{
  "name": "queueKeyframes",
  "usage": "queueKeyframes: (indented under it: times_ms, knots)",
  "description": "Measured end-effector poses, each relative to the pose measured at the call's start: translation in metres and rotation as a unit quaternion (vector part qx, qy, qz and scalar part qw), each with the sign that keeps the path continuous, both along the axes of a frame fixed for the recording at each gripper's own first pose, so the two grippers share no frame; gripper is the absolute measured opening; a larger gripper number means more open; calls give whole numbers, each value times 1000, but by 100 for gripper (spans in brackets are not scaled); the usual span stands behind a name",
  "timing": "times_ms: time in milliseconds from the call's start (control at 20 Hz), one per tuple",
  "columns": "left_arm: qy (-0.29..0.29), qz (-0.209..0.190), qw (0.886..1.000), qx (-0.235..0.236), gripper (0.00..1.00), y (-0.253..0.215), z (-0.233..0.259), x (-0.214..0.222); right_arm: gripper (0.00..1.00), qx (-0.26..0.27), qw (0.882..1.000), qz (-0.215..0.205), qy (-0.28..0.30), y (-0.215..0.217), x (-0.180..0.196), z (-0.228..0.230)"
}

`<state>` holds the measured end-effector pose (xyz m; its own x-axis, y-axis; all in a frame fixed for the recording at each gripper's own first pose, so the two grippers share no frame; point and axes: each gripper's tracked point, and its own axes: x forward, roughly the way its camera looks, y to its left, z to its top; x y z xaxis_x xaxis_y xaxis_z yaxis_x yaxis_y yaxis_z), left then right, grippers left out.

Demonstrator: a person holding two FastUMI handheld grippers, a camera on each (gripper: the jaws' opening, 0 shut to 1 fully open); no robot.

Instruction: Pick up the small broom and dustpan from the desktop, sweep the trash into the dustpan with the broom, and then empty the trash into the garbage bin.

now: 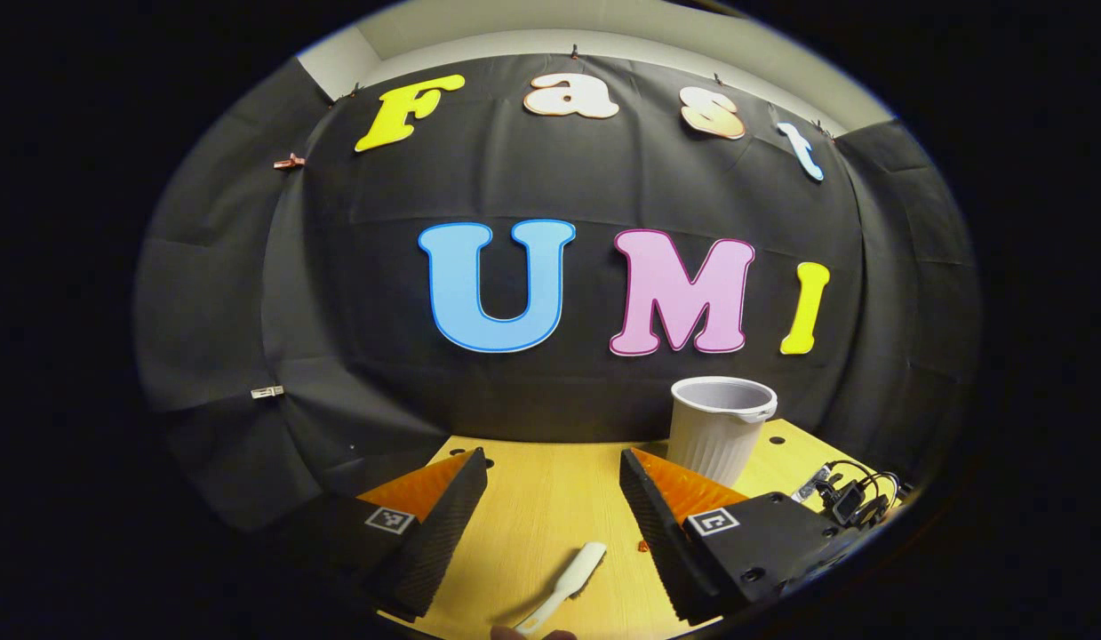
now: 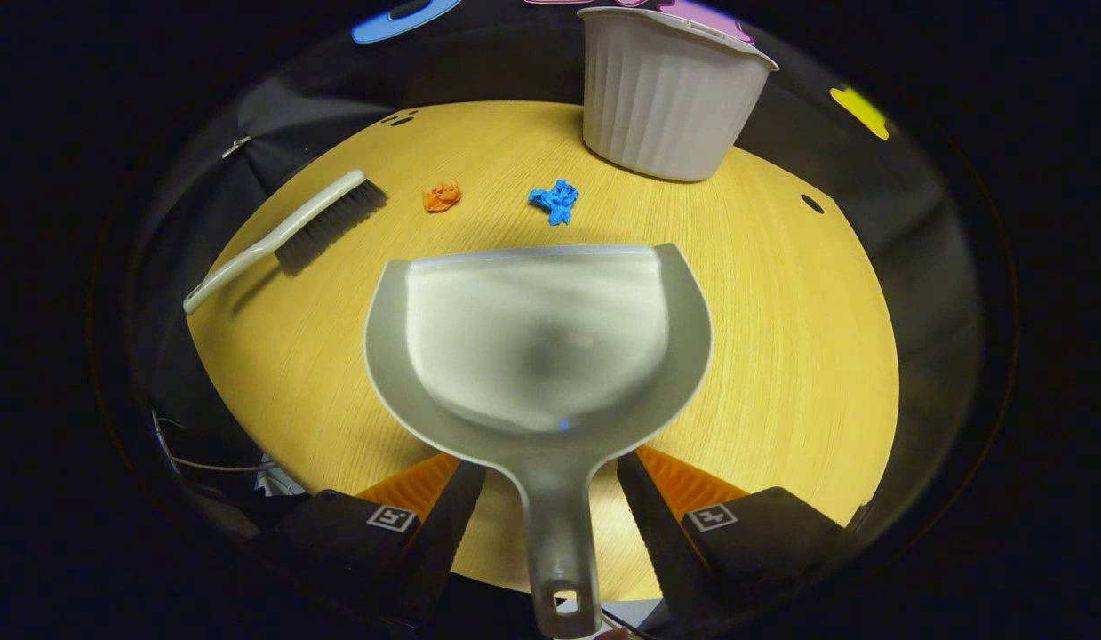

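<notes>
As both claws stand released with nothing held, the inventory is taken relative to the dustpan (image 2: 537, 342), left to right in the right gripper view. Broom (image 2: 288, 236): lying on the table (image 2: 799, 356) to the dustpan's upper left, long axis slanting, handle end nearer the camera, bristle head farther. Orange scrap (image 2: 441, 196) and blue scrap (image 2: 554, 201): just beyond the dustpan's front lip, apart from it. Garbage bin (image 2: 670, 98): upright, beyond the dustpan to its right. Dustpan itself: flat on the table, handle pointing back between the fingers of the right claw (image 2: 550, 498), which straddle it without touching. Left claw (image 1: 554, 498): jaws wide, the broom (image 1: 563, 587) lying low between them, handle toward the camera. Judgement: the right claw is nearer the dustpan handle, the left nearer the broom; each must close along its handle's axis.
</notes>
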<state>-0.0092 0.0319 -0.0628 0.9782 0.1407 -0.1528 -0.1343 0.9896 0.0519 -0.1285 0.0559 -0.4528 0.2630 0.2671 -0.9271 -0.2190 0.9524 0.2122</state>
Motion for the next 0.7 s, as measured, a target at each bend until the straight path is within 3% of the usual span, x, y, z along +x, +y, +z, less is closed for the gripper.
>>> queueKeyframes:
  times_ms: [200, 250, 550, 700]
  knots:
    - [1, 4, 1000, -3, 95, 1, -2, 3, 80, 0, 1000, 11, 14, 5, -1, -7]
    - [1, 5, 1000, -3, 96, 1, -2, 4, 71, 4, 1000, 10, 18, 6, -2, -6]
    - [5, 12, 1000, -11, 96, 3, -9, 11, 39, 9, 999, 6, 33, 7, -1, -8]
    - [10, 15, 1000, -13, 96, 5, -15, 15, 39, 11, 1000, 15, 17, 7, 1, -7]
